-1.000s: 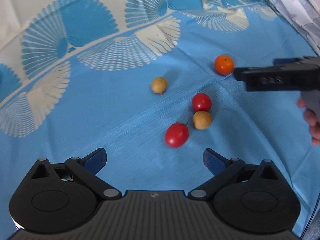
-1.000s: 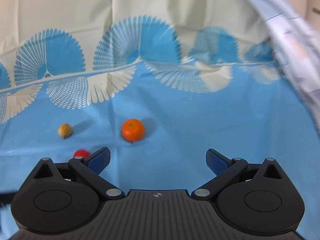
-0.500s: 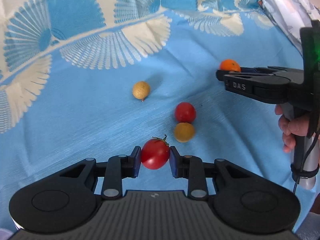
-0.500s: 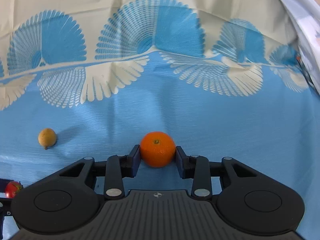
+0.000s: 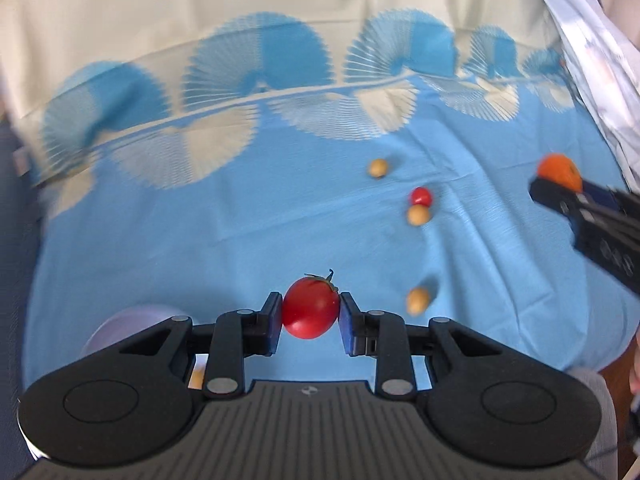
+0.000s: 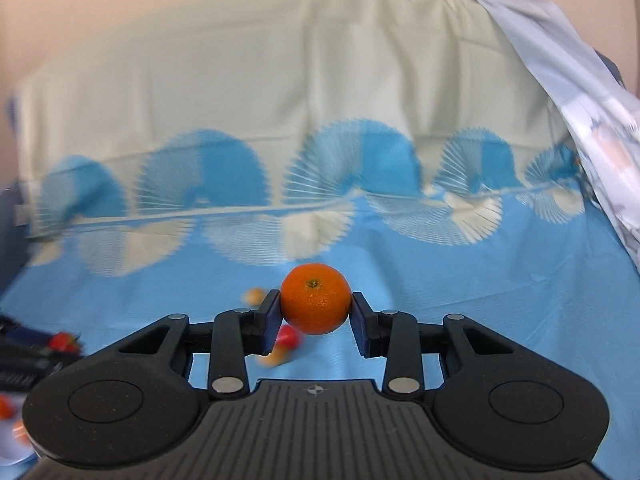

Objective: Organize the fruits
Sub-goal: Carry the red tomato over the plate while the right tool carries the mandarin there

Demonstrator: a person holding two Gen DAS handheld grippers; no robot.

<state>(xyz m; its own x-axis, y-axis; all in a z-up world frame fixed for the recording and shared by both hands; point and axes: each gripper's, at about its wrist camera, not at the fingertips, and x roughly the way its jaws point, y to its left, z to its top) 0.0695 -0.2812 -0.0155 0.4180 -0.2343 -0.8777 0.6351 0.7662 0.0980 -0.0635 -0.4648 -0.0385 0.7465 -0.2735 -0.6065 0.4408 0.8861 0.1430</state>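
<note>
My left gripper (image 5: 310, 322) is shut on a red tomato (image 5: 310, 307) and holds it above the blue cloth. My right gripper (image 6: 316, 314) is shut on an orange mandarin (image 6: 315, 304), also lifted; it shows at the right edge of the left wrist view (image 5: 560, 170). On the cloth lie a small red tomato (image 5: 421, 197) and three small tan fruits (image 5: 378, 168) (image 5: 418, 215) (image 5: 418, 300). In the right wrist view a red tomato (image 6: 289, 337) and tan fruits (image 6: 254, 295) lie below the fingers.
A pale bowl (image 5: 128, 326) sits at lower left, partly hidden behind my left gripper. A white dish with small fruit (image 6: 10, 436) shows at the lower left of the right wrist view. A patterned pale fabric (image 5: 580, 40) hangs at the right.
Both grippers have lifted and pulled back with their fruit, the tomato and the mandarin. The remaining fruits look smaller and farther away. A bowl has come into view.
</note>
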